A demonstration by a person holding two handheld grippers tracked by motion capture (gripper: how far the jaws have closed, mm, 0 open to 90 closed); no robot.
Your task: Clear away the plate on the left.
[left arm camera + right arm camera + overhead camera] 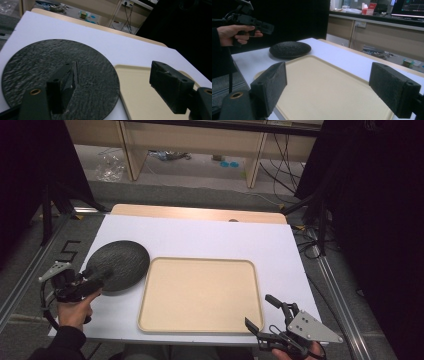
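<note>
White table (210,237), both grippers wide open.

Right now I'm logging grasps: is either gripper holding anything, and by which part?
Nothing is held. The left gripper hovers open above the dark round plate; the right gripper is open by the beige tray.

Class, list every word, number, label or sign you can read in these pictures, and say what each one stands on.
"5": dark mark on the grey floor left of the table, in the high view.
Red-and-white box on the far counter, in the right gripper view: print too small to read.
Screen at the top right of that view: lines too blurred to read.
Dark round plate, beige tray and both grippers: no text.
</note>
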